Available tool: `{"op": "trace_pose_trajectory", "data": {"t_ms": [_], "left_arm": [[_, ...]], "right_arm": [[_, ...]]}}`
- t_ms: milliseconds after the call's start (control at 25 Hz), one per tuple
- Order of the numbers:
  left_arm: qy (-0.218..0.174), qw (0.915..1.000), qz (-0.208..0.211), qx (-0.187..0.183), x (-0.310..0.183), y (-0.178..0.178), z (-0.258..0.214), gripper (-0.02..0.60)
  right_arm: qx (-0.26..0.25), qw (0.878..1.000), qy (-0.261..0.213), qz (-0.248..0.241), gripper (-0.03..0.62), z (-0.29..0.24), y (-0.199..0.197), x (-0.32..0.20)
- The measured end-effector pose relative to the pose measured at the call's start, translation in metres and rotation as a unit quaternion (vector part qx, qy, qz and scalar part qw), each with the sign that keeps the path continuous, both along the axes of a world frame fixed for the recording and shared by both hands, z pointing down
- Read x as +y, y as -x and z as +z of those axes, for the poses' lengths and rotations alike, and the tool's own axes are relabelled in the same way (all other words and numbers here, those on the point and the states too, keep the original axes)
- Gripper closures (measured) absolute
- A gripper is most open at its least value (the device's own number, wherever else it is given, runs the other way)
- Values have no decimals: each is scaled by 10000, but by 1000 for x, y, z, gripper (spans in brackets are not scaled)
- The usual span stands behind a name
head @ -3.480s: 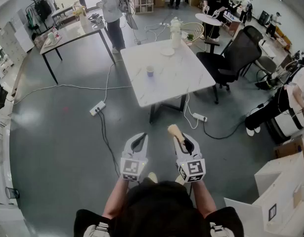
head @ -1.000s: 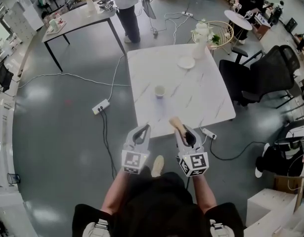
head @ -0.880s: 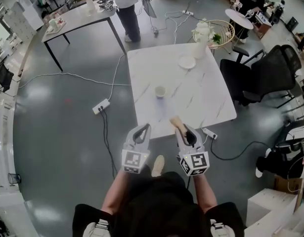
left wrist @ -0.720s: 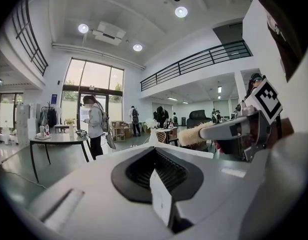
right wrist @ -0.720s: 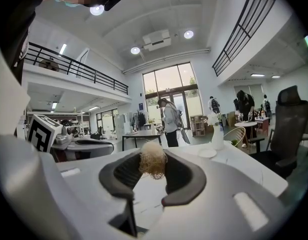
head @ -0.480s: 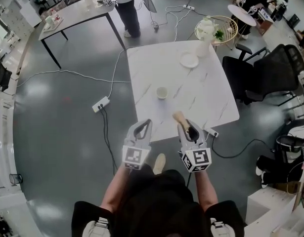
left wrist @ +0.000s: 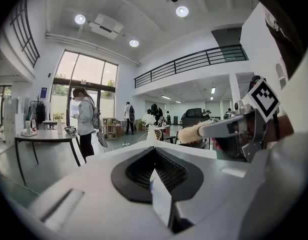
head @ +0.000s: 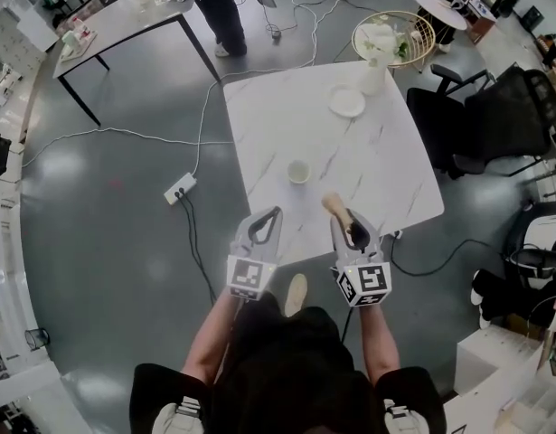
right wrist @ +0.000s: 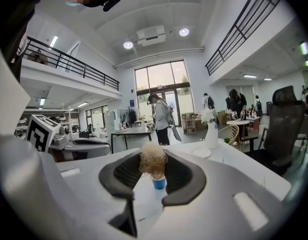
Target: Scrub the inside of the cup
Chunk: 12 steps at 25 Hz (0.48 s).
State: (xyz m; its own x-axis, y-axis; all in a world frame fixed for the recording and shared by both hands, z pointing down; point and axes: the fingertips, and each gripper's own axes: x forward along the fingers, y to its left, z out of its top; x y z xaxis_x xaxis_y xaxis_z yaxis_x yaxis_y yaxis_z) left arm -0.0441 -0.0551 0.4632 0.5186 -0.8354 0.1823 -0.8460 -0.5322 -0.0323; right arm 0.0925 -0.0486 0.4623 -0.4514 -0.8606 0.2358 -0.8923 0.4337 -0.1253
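The small round cup with the blue side [head: 298, 171] stands alone near the middle of the square white marble table [head: 386, 188], in the upper middle of the head view. Nothing touches it. Both claws are lower in the picture, by the table's near edge, and well apart from the cup.

The right claw [head: 343, 222] is closed on the dark handle of a scrub brush with a fluffy tan head [head: 332, 204]. The brush head sticks out past the claw tips, toward the cup. The left claw [head: 271, 214] is squeezed all the way together and has nothing in it.

Here is what I think could go wrong. The cup looks small and light, and nothing holds it down. If the brush pushes into it first, the cup may slide away or tip over. The left claw has to open up before it can hold the cup. If it comes in closed like this, it can only bump the cup. The fluffy head looks about as wide as the cup's mouth, so it may catch on the rim and knock the cup instead of going in. The brush is held only by its handle, so hard scrubbing may twist it in the claw.

On the grey floor, left of the table, lies a white power strip [head: 180, 189]. A foot could catch on it while the person steps closer.
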Motion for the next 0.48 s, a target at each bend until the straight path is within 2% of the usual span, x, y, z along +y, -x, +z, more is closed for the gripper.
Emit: {"op": "trace_pose_trajectory", "data": {"t_ms": [480], "left_arm": [[452, 9982, 365, -116, -55, -2, 74, 574]], "right_arm": [[82, 9988, 478, 77, 482, 55, 13, -45]]}}
